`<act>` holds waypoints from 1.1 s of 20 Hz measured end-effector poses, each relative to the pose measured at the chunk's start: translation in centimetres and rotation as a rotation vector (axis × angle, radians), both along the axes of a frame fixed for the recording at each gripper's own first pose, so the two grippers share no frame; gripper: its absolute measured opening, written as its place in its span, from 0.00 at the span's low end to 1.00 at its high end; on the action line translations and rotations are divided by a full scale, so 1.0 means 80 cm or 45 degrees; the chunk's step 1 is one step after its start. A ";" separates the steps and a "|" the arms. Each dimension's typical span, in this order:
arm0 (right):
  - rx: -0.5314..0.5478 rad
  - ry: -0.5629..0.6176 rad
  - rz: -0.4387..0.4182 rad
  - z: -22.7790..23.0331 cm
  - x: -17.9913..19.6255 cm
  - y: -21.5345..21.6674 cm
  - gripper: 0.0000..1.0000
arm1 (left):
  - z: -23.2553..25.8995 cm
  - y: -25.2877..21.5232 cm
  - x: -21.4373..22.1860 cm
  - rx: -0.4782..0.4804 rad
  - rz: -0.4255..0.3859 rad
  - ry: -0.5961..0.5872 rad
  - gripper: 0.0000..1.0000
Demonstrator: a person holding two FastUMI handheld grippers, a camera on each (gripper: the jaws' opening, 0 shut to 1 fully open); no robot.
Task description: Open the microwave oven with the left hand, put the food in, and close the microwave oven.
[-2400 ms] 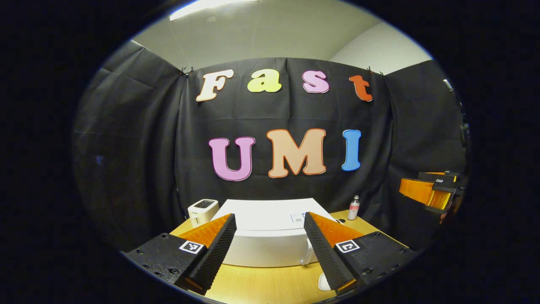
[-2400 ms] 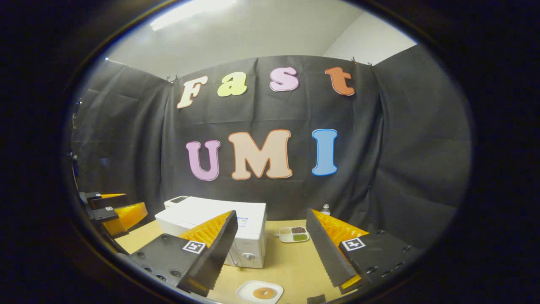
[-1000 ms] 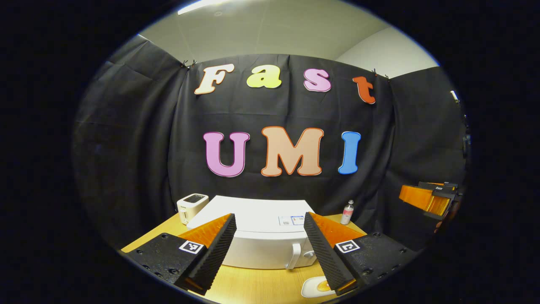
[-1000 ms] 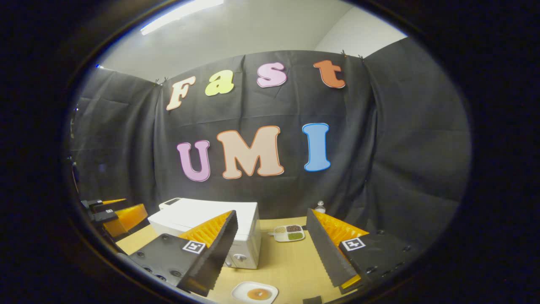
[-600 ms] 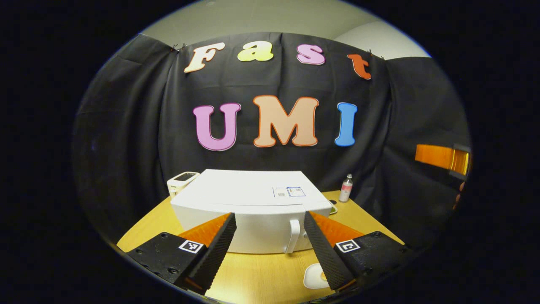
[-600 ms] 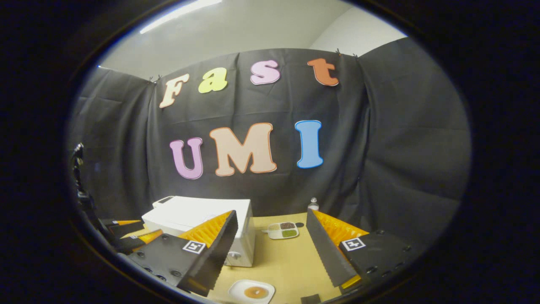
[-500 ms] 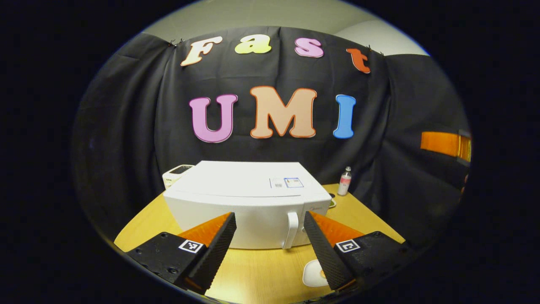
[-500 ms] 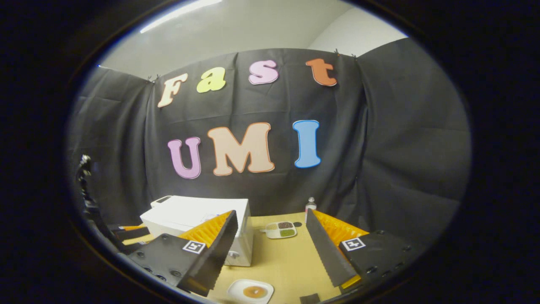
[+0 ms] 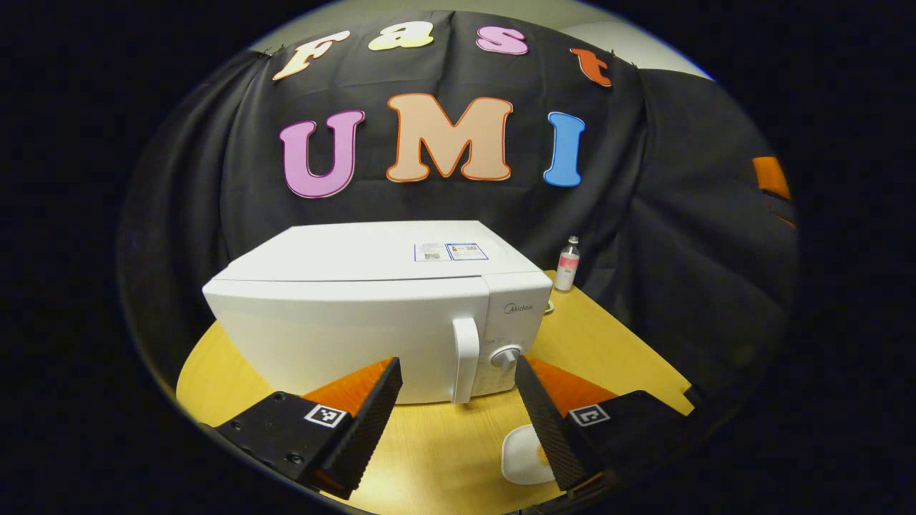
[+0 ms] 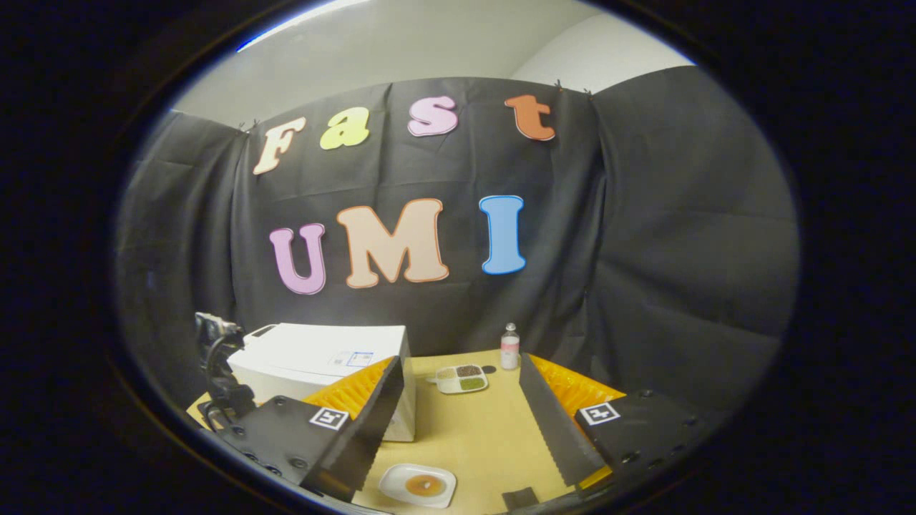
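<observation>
Left gripper view — low, close in front of the microwave (image 9: 372,315), facing its shut door w/ handle (image 9: 465,360) between the wide-apart jaws of the left gripper (image 9: 458,422); booth wall behind.

Right gripper view — higher, farther back and off to the microwave's (image 10: 322,361) right, facing the wall over the worktop (image 10: 486,422).

Shared by both: microwave, worktop, food plate (image 9: 521,454) (image 10: 418,485), small bottle (image 9: 567,263) (image 10: 509,347).
</observation>
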State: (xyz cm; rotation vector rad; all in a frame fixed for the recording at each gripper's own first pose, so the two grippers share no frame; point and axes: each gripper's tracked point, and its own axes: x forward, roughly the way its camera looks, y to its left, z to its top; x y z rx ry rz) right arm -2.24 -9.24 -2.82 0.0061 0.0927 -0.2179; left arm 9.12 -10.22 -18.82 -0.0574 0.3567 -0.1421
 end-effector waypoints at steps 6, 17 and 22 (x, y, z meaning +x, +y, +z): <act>-0.013 0.016 -0.030 -0.005 -0.007 -0.010 0.94 | -0.034 -0.007 0.031 0.011 -0.011 0.039 0.87; -0.022 0.067 -0.016 -0.024 -0.007 -0.011 0.94 | -0.069 -0.012 0.078 0.065 0.008 0.068 0.58; -0.017 0.086 -0.016 -0.031 -0.006 -0.015 0.94 | -0.073 -0.012 0.081 0.053 0.048 0.077 0.27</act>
